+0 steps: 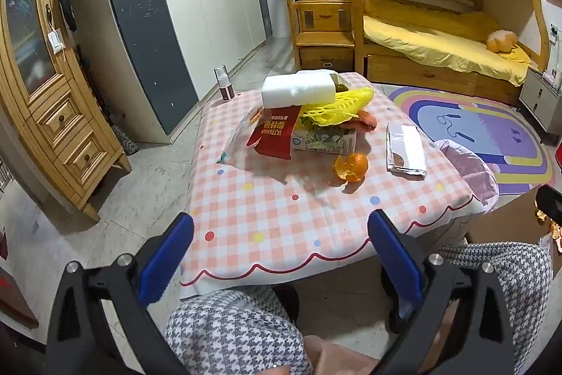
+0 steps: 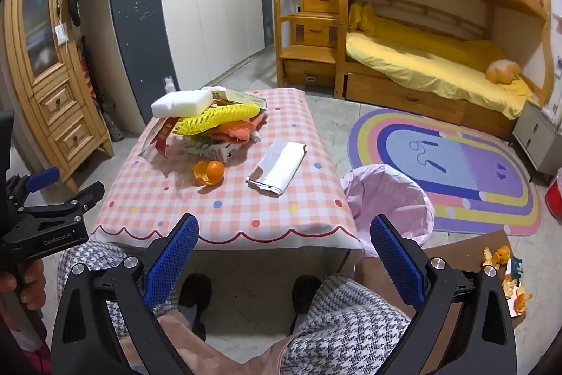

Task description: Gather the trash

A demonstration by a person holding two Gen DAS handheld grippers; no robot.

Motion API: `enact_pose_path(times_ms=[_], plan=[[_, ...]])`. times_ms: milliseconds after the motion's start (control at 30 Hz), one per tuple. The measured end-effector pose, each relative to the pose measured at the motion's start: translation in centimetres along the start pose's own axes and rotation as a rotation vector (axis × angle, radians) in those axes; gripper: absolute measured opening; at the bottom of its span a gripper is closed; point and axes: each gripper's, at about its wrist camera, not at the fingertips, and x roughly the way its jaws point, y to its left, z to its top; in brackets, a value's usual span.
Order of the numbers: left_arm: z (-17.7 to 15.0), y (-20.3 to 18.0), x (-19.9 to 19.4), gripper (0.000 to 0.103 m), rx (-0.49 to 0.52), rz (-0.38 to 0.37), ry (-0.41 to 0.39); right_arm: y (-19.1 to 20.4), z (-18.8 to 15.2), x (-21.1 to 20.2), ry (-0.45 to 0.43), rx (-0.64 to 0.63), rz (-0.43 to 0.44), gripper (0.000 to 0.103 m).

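Two tools held low before table (image 1: 316, 227), left tool (image 1: 281, 234) spread, right tool (image 2: 284, 238) spread

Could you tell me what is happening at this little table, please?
A seated person holds a gripper in each hand, and both the left gripper and the right gripper are open and empty, short of the table. The trash is untouched: a heap of packaging, an orange peel and folded paper. A pink-lined bin stands beside the table.
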Motion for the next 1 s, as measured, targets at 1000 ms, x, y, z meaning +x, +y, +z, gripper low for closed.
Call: enact_pose_path(times_ms=[1000], plan=[[-0.72,0.26,0.66,0.096,0.002,0.008,0.013,0.00,-0.32,0.29,0.010,0.001,-0.003,0.097]])
